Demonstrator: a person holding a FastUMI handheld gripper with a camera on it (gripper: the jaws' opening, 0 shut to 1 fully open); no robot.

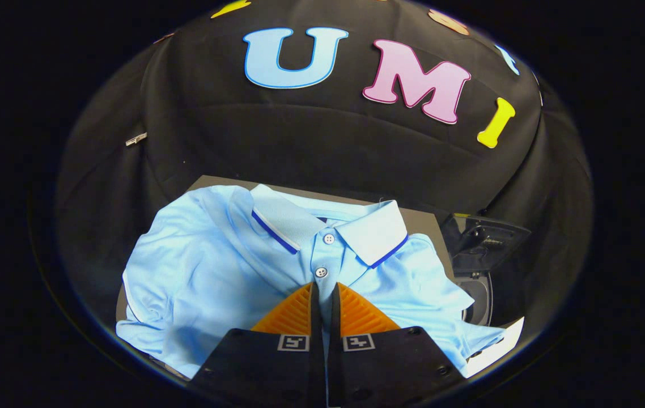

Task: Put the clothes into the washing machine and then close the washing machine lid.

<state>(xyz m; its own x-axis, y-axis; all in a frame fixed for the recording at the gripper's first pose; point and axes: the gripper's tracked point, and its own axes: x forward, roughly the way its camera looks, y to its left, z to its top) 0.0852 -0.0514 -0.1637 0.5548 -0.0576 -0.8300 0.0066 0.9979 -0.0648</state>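
gripper (323,288): nearest thing to the cam, fingers pulled almost together w/ just a thin slit btwn them, tips down on the shirt's button strip right under the lower button. looks like a fold of cloth is pinched in that slit, both fingers pressing on it.
fingers (294,311): ribbed pads face up on each side of the slit, square marker tags on the dark blocks behind them.
shirt (232,266): light blue polo, lying spread and a bit rumpled on a dark board, front side up, collar toward the booth wall. runs from under the fingers to well beyond them, and out to both sides.
collar (373,232): folded flat, dark blue stripe along its edge w/ a white line next to it, just ahead of the fingertips.
buttons (329,238): two white ones on the strip, one near the collar, one just ahead of the tips.
board (419,218): dark flat surface under the shirt, bare corner showing beyond the collar on the right.
washing machine (478,289): small dark unit right of the shirt, touching or just beside its sleeve edge; lid (484,241) stands up open, round tub rim visible below it.
white sheet (498,345): pale flat bit beside the machine, near the shirt's lower right hem, can't tell what it is.
wall (311,141): black cloth behind everything.
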